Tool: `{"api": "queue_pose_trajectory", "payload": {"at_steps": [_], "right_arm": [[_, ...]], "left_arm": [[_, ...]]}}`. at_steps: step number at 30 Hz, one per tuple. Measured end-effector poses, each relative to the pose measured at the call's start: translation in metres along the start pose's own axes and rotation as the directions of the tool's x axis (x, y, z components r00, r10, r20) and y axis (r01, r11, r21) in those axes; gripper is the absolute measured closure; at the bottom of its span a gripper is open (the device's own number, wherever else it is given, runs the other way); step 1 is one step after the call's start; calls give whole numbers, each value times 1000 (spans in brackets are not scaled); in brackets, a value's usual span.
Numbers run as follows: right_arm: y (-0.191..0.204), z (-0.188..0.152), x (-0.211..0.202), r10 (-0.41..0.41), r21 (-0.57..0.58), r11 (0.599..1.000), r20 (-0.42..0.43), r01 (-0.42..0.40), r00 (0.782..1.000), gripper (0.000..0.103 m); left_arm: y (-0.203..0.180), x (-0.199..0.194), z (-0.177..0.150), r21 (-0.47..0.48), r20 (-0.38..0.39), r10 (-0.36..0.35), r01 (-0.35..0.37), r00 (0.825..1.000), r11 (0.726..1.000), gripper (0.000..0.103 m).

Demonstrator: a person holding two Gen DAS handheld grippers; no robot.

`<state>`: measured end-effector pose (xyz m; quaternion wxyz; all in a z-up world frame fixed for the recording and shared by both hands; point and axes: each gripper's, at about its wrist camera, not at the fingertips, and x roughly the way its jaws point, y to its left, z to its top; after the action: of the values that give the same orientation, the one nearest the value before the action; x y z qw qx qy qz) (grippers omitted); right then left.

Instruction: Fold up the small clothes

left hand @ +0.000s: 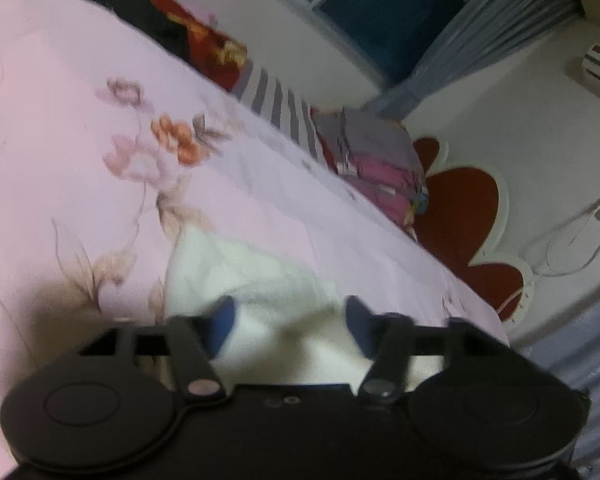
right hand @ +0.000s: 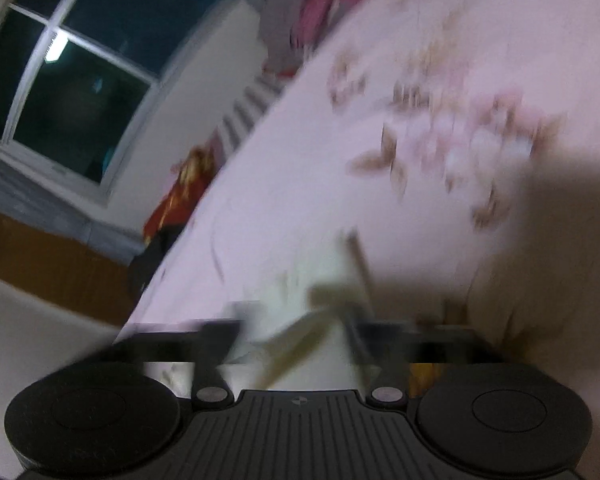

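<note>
A small white garment (left hand: 240, 272) lies on the pink floral bedsheet (left hand: 80, 120). My left gripper (left hand: 290, 320) is just over its near part, the blue fingertips (left hand: 224, 320) spread wide with white cloth between them. In the blurred right wrist view the same white garment (right hand: 300, 312) lies between the fingers of my right gripper (right hand: 296, 332), which look apart; whether they pinch the cloth cannot be told.
A pile of clothes lines the bed's far edge: a striped piece (left hand: 276, 104), a pink and grey bundle (left hand: 376, 160), red and black items (left hand: 204, 48). A red flower headboard (left hand: 460, 208) and a dark window (right hand: 80, 60) stand beyond.
</note>
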<state>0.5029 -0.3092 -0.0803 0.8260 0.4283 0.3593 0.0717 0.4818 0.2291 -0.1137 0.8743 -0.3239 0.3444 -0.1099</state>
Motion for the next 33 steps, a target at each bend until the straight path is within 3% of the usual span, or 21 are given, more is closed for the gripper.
{"api": "queue_pose_trajectory", "payload": {"at_steps": [3,7,8,9,10,11,13,16,19,21,23,26,28,29,31,33], "right_arm": [[3,0,-1,13,-50,999,-13,-14,1000,25],[27,-10,12,-69,-271,961,-63,50,996,56],[33,-14,15,-87,-326,943,-70,60,994,60],[37,-20,20,-116,-374,924,-78,78,990,63],[43,-25,26,-149,-423,901,-83,101,985,64],[49,-31,29,-168,-466,878,-81,111,983,67],[56,-38,37,-197,-536,836,-82,123,977,89],[62,-46,45,-221,-604,785,-69,135,973,101],[66,-52,45,-244,-666,721,18,194,970,101],[67,-56,49,-266,-696,676,76,242,961,101],[64,-61,56,-289,-690,678,68,254,955,101],[62,-62,63,-316,-677,683,65,274,946,101],[64,-62,64,-330,-661,691,69,291,941,99],[66,-61,63,-337,-654,692,82,306,938,90],[71,-58,54,-341,-628,694,143,352,929,23],[76,-60,44,-295,-623,702,185,344,937,21]], "left_arm": [[-1,9,1,35,-49,16,-14,999,999,44],[-14,22,-4,195,-75,100,-84,992,977,56],[-18,24,-6,224,-72,121,-103,990,969,59],[-21,25,-7,245,-71,135,-114,988,963,67],[-23,25,-9,266,-70,140,-117,988,957,88],[-24,26,-10,278,-77,141,-115,987,954,98],[-21,26,-12,284,-78,138,-111,987,953,99],[-21,18,-12,285,-31,111,-98,993,954,102],[-17,10,-7,244,8,76,-76,997,967,102],[-17,16,-5,257,5,93,-91,996,962,102],[-15,30,-6,271,-43,124,-108,991,957,102],[-19,35,-10,312,-35,151,-133,988,941,99],[-23,35,-10,330,-34,170,-149,985,932,97],[-25,35,-11,342,-34,174,-153,984,927,97],[-31,35,-13,366,-36,168,-144,985,919,73],[-43,35,-17,413,-34,180,-150,983,898,60]]}}
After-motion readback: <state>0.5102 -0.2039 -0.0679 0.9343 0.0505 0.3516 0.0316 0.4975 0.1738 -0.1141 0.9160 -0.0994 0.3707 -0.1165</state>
